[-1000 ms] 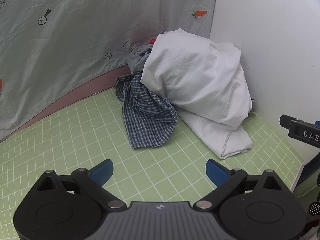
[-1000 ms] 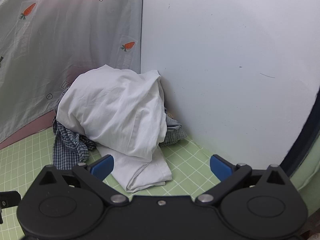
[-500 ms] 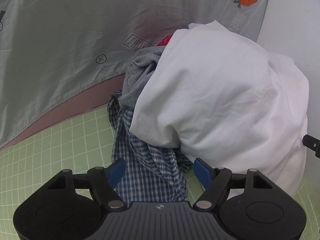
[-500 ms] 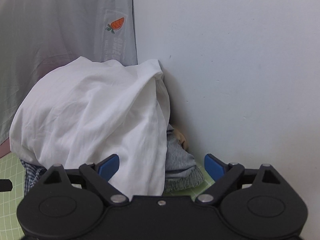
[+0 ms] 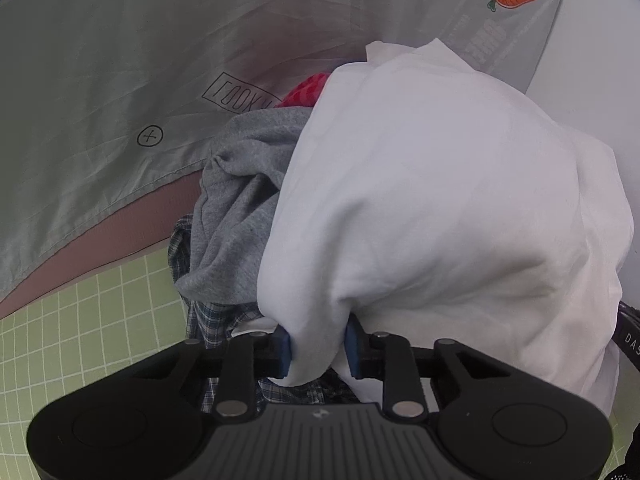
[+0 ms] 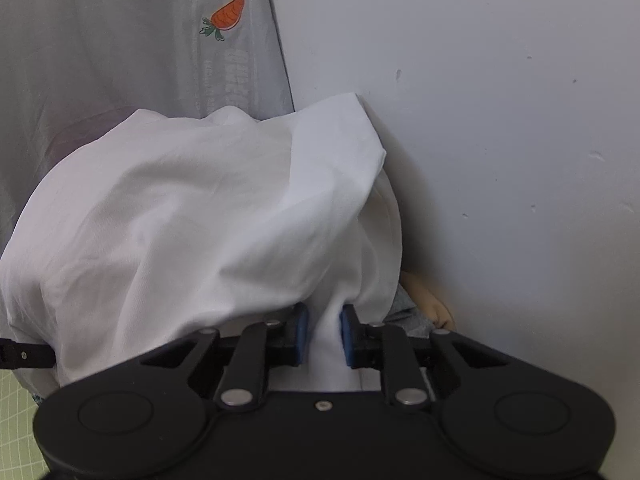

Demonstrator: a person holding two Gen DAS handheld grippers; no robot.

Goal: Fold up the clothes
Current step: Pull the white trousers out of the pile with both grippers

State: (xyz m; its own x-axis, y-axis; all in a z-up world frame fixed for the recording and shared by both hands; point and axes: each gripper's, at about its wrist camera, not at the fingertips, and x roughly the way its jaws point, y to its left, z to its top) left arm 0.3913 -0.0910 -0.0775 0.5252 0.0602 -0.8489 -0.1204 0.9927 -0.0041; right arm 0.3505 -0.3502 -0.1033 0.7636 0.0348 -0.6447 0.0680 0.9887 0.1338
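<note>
Left wrist view: left gripper (image 5: 316, 346) clamped on fold of white garment (image 5: 440, 208), blue pads (image 5: 283, 347) pinching cloth. White garment heaped atop grey garment (image 5: 240, 208) and blue checked shirt (image 5: 208, 320), on green grid mat (image 5: 80, 340). Grey carrot-print sheet (image 5: 100, 80) hangs behind. Right wrist view: right gripper (image 6: 323, 334) likewise clamped on white garment (image 6: 200, 220), beside white wall (image 6: 500, 120).

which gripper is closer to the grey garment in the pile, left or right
Left. The left gripper pinches the white garment just below and right of the grey garment. The right gripper grips the same white cloth at the pile's wall side, where only a grey edge shows.
</note>
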